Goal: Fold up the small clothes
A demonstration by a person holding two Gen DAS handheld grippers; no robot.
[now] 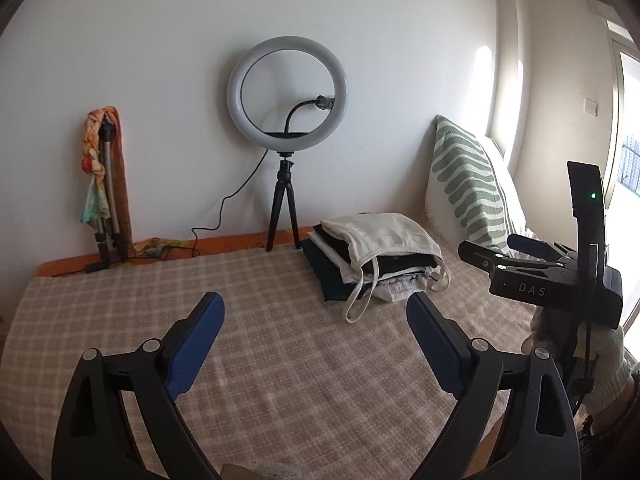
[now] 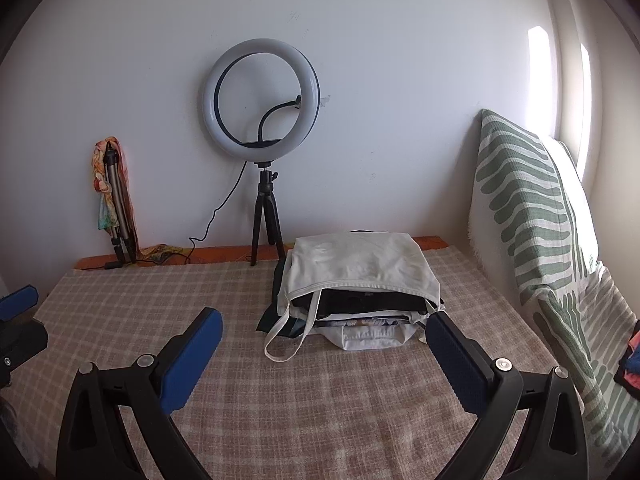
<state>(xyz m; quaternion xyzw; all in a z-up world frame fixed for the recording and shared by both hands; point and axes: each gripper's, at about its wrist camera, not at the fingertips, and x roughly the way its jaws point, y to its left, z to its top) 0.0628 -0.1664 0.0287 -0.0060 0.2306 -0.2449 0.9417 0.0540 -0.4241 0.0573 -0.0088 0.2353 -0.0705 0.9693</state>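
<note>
A stack of folded clothes (image 1: 372,264) lies on the checked cloth (image 1: 280,360) of the table, toward the back right; a cream strappy top (image 2: 360,268) is on top, its straps hanging off the front. My left gripper (image 1: 316,320) is open and empty, above the bare cloth in front-left of the stack. My right gripper (image 2: 324,336) is open and empty, just in front of the stack (image 2: 352,304), and also shows at the right of the left wrist view (image 1: 520,256).
A ring light on a black tripod (image 1: 286,120) stands at the table's back edge by the wall. A folded tripod wrapped in a colourful scarf (image 1: 106,184) leans at back left. A green-patterned cushion (image 2: 528,216) lines the right side. Coloured cloth (image 2: 632,364) shows at the far right.
</note>
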